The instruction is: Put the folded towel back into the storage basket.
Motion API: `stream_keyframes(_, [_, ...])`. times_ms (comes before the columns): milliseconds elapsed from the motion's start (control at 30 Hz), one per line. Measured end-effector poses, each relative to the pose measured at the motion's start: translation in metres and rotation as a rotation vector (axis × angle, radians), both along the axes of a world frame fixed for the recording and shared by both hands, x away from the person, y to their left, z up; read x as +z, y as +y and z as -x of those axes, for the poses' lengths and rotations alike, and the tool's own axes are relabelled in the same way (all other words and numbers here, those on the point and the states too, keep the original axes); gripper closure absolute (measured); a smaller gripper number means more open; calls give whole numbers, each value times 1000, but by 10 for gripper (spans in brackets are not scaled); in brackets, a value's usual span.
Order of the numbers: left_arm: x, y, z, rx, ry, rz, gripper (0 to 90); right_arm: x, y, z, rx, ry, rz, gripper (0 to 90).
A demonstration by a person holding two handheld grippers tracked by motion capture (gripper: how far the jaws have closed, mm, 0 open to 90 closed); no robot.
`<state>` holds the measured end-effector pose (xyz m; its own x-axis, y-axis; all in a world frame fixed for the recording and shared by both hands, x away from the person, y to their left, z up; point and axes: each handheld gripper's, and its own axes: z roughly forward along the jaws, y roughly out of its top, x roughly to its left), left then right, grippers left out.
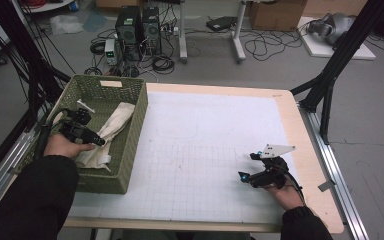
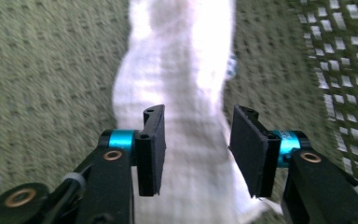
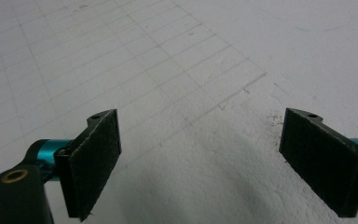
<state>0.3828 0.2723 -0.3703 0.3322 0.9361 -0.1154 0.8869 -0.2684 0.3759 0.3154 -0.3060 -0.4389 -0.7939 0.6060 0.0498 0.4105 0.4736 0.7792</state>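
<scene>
A green woven basket [image 1: 136, 131] stands at the table's left with a white cloth [image 1: 116, 121] lying in it. My left gripper [image 1: 99, 140] reaches into the basket just above the cloth. In the left gripper view the jaws [image 2: 198, 122] stand partly apart over the cloth [image 2: 182, 60], and the pads do not press on it; the basket's floor [image 2: 51, 70] shows around it. My right gripper [image 1: 246, 165] rests low over the white grid mat [image 1: 205, 150] at the front right. It stands open [image 3: 201, 116] with nothing between its pads.
The mat covers most of the wooden table [image 1: 307, 165]. A small white piece [image 1: 85, 106] lies in the basket's far left. On the floor beyond the table stand computer towers [image 1: 139, 27] with cables. A black stand leg [image 1: 330, 80] rises at the right.
</scene>
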Motion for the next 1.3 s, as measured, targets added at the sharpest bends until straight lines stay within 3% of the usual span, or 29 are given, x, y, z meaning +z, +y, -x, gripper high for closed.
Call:
stream_keyframes(133, [-12, -4, 2, -40, 57, -39, 855, 0, 0, 0, -1, -1, 0, 119])
stream_keyframes(167, [-13, -4, 1, -35, 57, -50, 865, 0, 0, 0, -2, 0, -1, 119])
stream_keyframes(300, [-14, -1, -3, 19, -8, -6, 868, 0, 1, 0, -3, 2, 0, 119])
stream_keyframes(400, [-23, -4, -5, 5, 44, 27, 850, -1, 1, -1, 1, 2, 0, 119])
stream_keyframes(433, [-24, -5, -5, 2, 58, 14, 823, -1, 1, -1, 2, 0, -1, 119])
stream_keyframes(533, [-31, -7, -5, -15, 110, 38, 626, -1, 1, -1, -2, 3, -2, 119])
stream_keyframes(633, [-33, -12, -4, -39, 89, 0, 584, 0, 1, -1, -1, -1, 1, 119])
stream_keyframes(800, [-32, -20, -4, -59, 62, -110, 691, 0, 1, 0, 1, -2, -4, 119])
stream_keyframes(833, [-32, -20, -4, -61, 59, -115, 772, 0, 1, 0, 1, -4, -4, 119])
stream_keyframes(900, [-30, -20, -3, -67, 65, -125, 831, 1, 1, 0, 2, -6, -5, 119])
stream_keyframes(1033, [-22, -18, -1, -75, 112, -130, 846, 0, 0, -1, -2, -3, -7, 119])
stream_keyframes(1233, [-8, -20, 4, -70, 129, -20, 846, -1, 1, -2, 1, -1, 1, 119])
stream_keyframes(1300, [-12, -24, 3, -71, 166, 17, 844, -1, 2, -2, 0, 4, 2, 119])
